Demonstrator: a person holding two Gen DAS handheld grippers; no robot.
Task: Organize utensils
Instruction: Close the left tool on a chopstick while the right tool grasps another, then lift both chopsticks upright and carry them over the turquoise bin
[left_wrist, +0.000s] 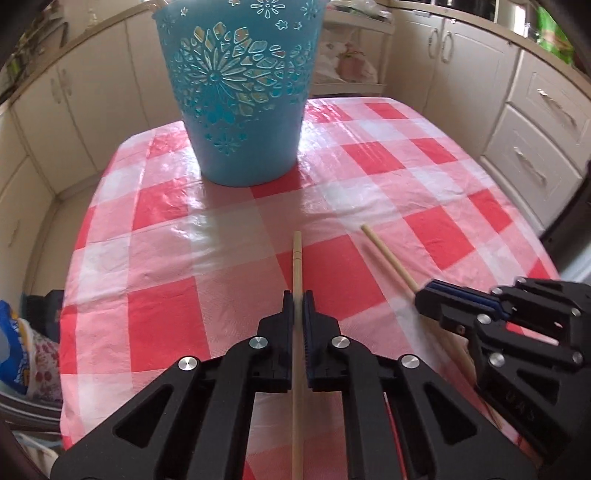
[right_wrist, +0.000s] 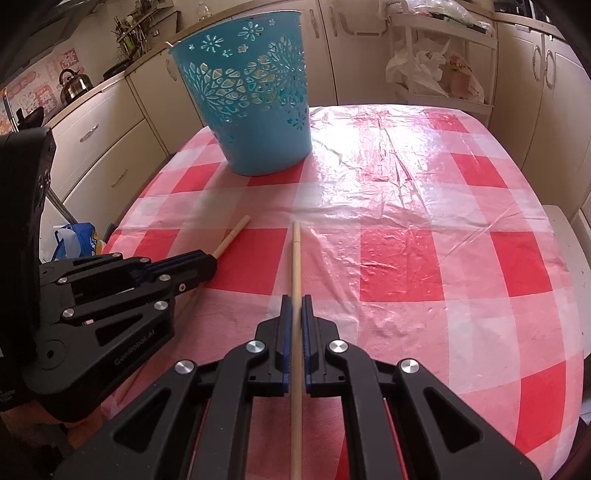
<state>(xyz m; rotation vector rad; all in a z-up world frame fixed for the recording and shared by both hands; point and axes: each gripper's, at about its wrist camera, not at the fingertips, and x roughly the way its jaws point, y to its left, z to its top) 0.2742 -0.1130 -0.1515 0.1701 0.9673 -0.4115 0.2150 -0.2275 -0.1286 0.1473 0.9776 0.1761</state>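
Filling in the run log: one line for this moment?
left claw: shut on chopstick | right claw: shut on chopstick | bucket: upright on table, beyond both

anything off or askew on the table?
Nothing stands out. Blue basket stands upright on the checked cloth; each claw, left and right, is shut on one chopstick. Cloth only wrinkled.

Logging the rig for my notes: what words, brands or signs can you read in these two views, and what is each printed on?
"GenRobot.AI": embossed on the body of the left tool, seen in the right wrist view.
"UAS" or similar: embossed on the body of the right tool, too faint to be sure.
Red wall stickers by the kettle: large characters, too blurred to read.
Shelf bags: print unreadable.
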